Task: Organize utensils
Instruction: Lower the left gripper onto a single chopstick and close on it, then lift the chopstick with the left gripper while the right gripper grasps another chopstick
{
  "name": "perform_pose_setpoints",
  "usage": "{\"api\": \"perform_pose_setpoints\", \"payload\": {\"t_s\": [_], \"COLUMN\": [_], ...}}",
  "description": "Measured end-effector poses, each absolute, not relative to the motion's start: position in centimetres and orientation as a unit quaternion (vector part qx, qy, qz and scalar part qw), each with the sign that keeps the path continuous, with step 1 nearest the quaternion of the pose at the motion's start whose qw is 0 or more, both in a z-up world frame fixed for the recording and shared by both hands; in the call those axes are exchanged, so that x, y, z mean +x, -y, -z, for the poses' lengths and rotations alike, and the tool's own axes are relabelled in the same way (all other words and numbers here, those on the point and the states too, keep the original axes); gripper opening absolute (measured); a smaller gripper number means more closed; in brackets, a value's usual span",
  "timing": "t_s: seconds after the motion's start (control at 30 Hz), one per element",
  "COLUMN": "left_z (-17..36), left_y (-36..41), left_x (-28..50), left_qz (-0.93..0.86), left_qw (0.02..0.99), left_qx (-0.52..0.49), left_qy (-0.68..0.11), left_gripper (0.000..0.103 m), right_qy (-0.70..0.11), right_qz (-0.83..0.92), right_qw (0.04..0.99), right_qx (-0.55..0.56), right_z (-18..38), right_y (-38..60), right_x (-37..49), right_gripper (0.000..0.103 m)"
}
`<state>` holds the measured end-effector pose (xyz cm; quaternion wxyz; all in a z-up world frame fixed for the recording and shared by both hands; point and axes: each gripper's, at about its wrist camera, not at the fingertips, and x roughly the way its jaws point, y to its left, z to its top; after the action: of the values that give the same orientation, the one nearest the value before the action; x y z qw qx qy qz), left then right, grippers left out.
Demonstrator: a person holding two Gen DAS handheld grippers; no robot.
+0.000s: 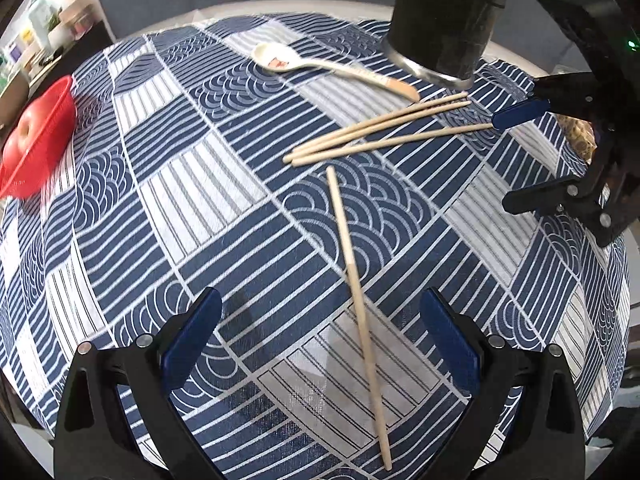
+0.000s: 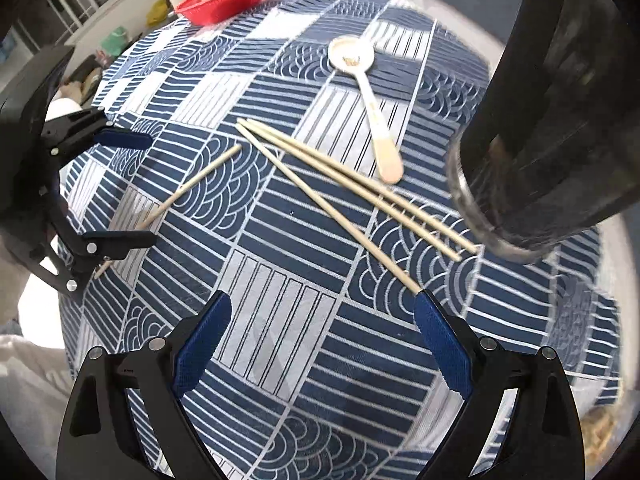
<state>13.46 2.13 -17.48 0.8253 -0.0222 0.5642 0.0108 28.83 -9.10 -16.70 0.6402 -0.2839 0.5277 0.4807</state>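
While both grippers hover with fingers spread and empty, the left gripper [image 1: 320, 344] straddles a lone pale wooden chopstick [image 1: 357, 256] whose long axis runs away from it across the blue-and-white patterned cloth [image 1: 240, 200] on the bench. Three more slim wooden chopsticks [image 2: 352, 188] lie nearly parallel mid-bench, one end touching the right gripper [image 2: 322, 344]. Beside them rests a cream ceramic spoon [image 2: 370, 100], near a dark cylindrical holder [image 2: 560, 120].

Four pale wooden chopsticks lying flat: three chopsticks [image 1: 380, 130] fanned together beside a cream spoon [image 1: 332, 66], lone chopstick [image 1: 358, 256] apart, near a dark cylindrical holder [image 1: 444, 16] standing upright.
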Motion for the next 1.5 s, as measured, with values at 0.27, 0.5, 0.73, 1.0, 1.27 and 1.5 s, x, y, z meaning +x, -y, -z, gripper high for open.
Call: {"api": "perform_pose_setpoints", "payload": {"t_s": [0.27,0.5,0.73,1.0,1.27,1.5], "left_z": [18.4,18.5,18.3,18.4,17.2,16.8], "left_y": [-1.9,-1.7,-1.6,-2.1,-2.9,-4.0], "left_x": [13.2,12.5,13.0,12.4,10.5,8.2], "left_qz": [-0.023,-0.031,-0.039,-0.066,-0.043,-0.028], "left_qw": [0.837,0.856,0.843,0.838,0.833,0.815], "left_qx": [-0.004,-0.009,-0.014,-0.031,-0.02,0.003], "left_qy": [-0.546,-0.516,-0.536,-0.541,-0.552,-0.579], "left_gripper": [0.098,0.099,0.099,0.099,0.038,0.005], "right_qy": [-0.506,-0.469,-0.495,-0.536,-0.551,-0.611], "right_qz": [-0.472,-0.474,-0.428,-0.373,-0.388,-0.382], "right_qw": [0.657,0.678,0.699,0.707,0.683,0.673], "right_qx": [-0.299,-0.31,-0.289,-0.273,-0.283,-0.166], "right_z": [17.9,18.5,18.2,18.1,16.8,17.1], "right_y": [7.8,8.0,8.4,8.1,7.4,10.4], "right_x": [29.7,28.5,28.2,27.5,23.1,18.7], "right_gripper": [0.096,0.097,0.097,0.096,0.01,0.005]}}
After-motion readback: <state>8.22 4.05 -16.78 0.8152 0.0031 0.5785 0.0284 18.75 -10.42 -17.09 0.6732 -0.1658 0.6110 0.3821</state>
